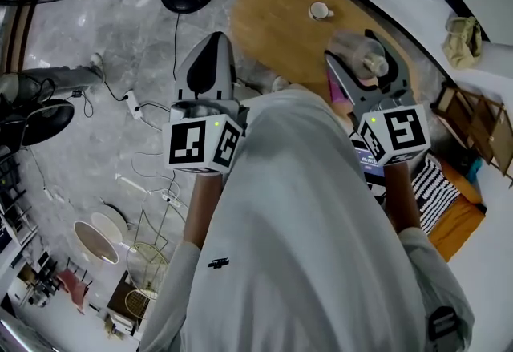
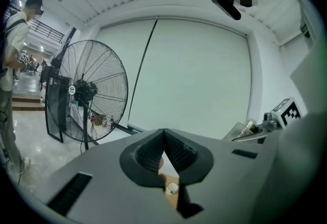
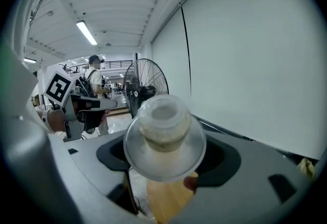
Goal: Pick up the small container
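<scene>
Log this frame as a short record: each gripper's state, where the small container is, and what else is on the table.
left gripper: jaws together, nothing held
right gripper: closed on the small container
small container: clear, lifted off the wooden table
wooden table: round, with a white cup standing on it
task status: container picked up

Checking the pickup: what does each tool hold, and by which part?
The right tool grips the small clear container across its wide round part; the left tool, jaws shut, holds nothing.
</scene>
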Action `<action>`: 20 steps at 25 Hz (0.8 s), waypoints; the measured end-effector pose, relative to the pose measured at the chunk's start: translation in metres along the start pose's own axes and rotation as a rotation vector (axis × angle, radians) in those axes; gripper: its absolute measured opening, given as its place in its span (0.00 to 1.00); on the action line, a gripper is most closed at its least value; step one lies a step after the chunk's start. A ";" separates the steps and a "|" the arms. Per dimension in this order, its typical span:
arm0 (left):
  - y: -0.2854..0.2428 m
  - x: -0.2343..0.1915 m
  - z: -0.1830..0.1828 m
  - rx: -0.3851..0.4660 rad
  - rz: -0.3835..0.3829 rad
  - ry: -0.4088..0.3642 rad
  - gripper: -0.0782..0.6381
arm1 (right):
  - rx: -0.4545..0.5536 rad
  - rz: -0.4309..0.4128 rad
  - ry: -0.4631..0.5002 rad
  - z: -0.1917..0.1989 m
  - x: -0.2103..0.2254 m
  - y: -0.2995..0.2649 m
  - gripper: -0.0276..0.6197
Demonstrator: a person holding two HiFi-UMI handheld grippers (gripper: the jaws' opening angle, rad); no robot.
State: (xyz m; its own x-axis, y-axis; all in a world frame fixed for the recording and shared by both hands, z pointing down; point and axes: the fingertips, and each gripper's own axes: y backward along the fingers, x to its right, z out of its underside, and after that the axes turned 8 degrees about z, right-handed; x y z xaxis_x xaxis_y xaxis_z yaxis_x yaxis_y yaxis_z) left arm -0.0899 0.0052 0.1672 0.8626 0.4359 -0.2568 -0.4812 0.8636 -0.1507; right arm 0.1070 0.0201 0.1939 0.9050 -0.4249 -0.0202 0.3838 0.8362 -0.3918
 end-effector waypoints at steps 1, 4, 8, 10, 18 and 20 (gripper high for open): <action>0.000 0.000 0.000 -0.002 0.001 0.000 0.13 | 0.003 0.003 -0.007 -0.001 0.000 0.001 0.56; -0.001 0.001 0.001 -0.005 0.008 -0.002 0.13 | 0.021 0.009 -0.032 -0.004 0.001 0.003 0.56; 0.001 0.006 0.001 -0.011 0.018 -0.006 0.13 | 0.053 -0.007 -0.020 -0.008 -0.001 0.008 0.56; 0.001 0.009 0.001 -0.013 0.022 -0.010 0.13 | 0.060 -0.016 -0.015 -0.008 -0.003 0.009 0.56; 0.000 0.019 0.003 -0.037 0.027 -0.026 0.13 | 0.068 -0.042 -0.012 -0.006 -0.003 0.008 0.56; 0.001 0.019 0.005 -0.043 0.027 -0.026 0.13 | 0.069 -0.049 -0.011 -0.006 -0.005 0.007 0.56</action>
State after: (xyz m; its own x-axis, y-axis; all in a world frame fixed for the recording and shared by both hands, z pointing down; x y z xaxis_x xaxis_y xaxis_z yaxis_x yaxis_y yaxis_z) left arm -0.0737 0.0155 0.1667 0.8529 0.4656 -0.2362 -0.5098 0.8402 -0.1848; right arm 0.1038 0.0262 0.1853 0.8865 -0.4627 0.0078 0.4395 0.8365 -0.3274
